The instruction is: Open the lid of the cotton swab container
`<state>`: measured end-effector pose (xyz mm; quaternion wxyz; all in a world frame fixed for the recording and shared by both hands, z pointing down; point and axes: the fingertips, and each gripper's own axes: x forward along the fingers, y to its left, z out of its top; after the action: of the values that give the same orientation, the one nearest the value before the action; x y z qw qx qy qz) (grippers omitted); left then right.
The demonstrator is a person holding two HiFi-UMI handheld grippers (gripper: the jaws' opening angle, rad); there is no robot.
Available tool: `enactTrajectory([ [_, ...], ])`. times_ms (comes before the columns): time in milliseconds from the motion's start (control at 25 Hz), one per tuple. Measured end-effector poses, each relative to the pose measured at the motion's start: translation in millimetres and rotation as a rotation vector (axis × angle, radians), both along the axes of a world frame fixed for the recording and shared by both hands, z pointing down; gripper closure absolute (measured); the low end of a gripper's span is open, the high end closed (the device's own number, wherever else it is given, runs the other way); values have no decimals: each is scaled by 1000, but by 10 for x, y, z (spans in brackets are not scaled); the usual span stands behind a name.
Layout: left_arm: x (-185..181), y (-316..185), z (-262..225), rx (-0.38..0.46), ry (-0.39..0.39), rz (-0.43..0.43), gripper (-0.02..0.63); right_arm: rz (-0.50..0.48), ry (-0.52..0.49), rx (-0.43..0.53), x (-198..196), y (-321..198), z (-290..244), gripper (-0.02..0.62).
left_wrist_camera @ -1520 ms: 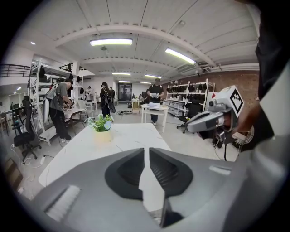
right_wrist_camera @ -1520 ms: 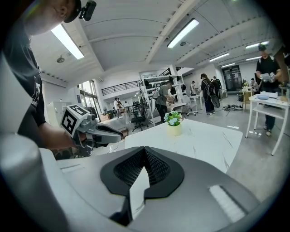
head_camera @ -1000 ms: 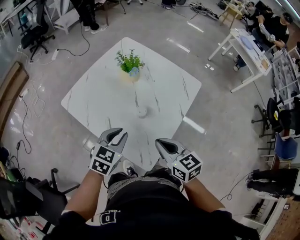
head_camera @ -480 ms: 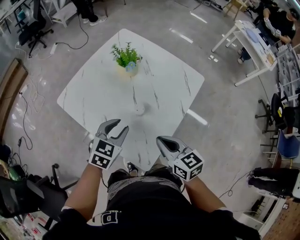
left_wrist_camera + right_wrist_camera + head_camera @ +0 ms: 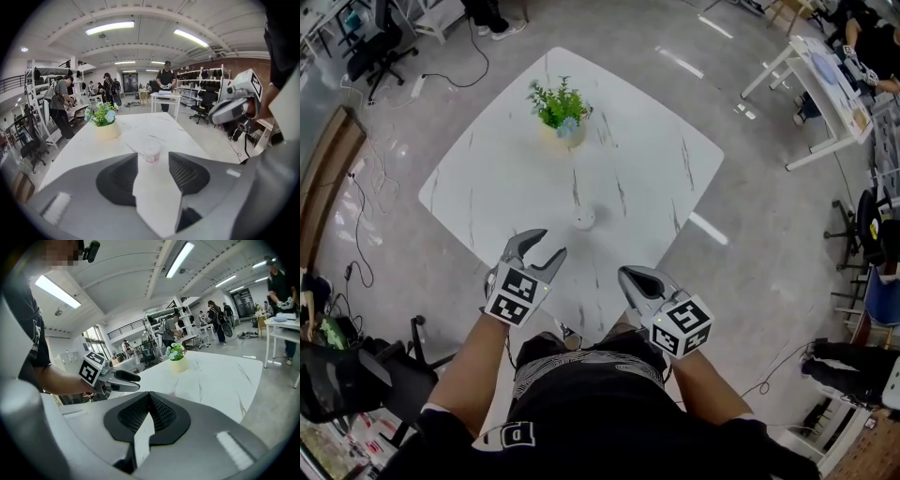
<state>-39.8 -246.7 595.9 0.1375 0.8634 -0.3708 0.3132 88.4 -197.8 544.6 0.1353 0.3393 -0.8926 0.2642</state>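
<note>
The cotton swab container (image 5: 584, 221) is a small white round tub with its lid on, standing alone mid-table; the left gripper view has this container (image 5: 151, 150) ahead, framed in the gap between the jaws. My left gripper (image 5: 549, 243) hovers over the near table edge, well short of the tub. Its jaws have just been opening and now stand open with nothing between them (image 5: 153, 159). My right gripper (image 5: 625, 273) is shut and empty beside it, also over the near edge, its pads pressed together (image 5: 149, 394).
A potted plant (image 5: 560, 117) with green leaves and blue flowers stands at the far side of the white marble table (image 5: 506, 187). Office chairs (image 5: 370, 56), floor cables, white desks (image 5: 825, 84) and several people surround the table.
The left gripper's jaws have spread from nearly shut to wide open. Both grippers have shifted slightly forward over the near table edge. The right gripper stays shut.
</note>
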Motion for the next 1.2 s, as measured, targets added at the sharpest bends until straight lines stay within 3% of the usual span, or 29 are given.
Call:
enactTrajectory([
  [1200, 407, -434, 932, -136, -9, 8, 302, 51, 7, -73, 315, -191, 301, 601],
])
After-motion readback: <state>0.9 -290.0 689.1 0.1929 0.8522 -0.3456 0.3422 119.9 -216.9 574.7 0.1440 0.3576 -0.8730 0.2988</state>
